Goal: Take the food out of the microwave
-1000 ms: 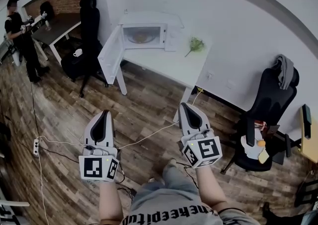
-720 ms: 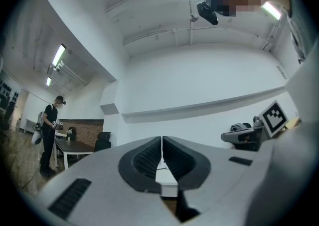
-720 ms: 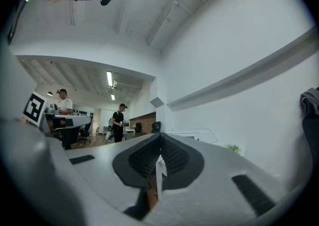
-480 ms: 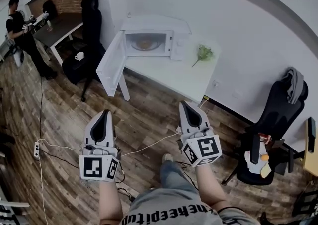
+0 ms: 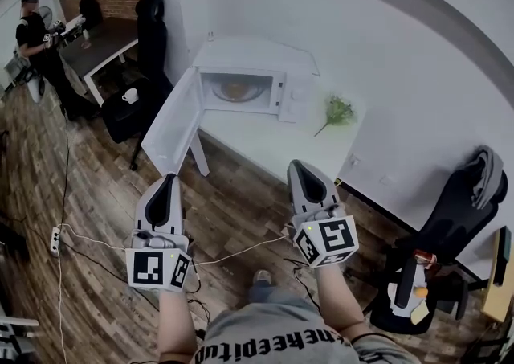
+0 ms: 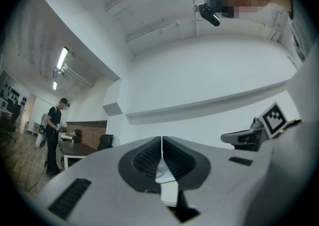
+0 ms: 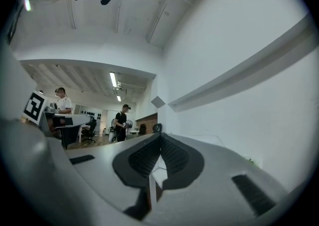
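A white microwave [image 5: 255, 73] stands on a white table [image 5: 277, 133] against the wall, its door [image 5: 171, 120] swung wide to the left. Inside the lit cavity lies a plate of brownish food [image 5: 238, 91]. My left gripper [image 5: 169, 183] and right gripper [image 5: 299, 168] hover side by side over the wooden floor, short of the table, both pointing toward it. Each is shut with nothing between its jaws. In the left gripper view my left gripper [image 6: 161, 140] shows closed jaws against the wall; my right gripper [image 7: 160, 136] looks the same in the right gripper view.
A small green plant sprig [image 5: 337, 111] lies on the table right of the microwave. Black office chairs [image 5: 454, 218] stand at the right, another chair [image 5: 136, 81] left of the open door. A person [image 5: 42, 45] stands at a dark desk far left. Cables [image 5: 233, 248] trail across the floor.
Both grippers and the camera have moved toward the table; the microwave and table sit lower and larger in the head view. Both pairs of jaws stayed shut.
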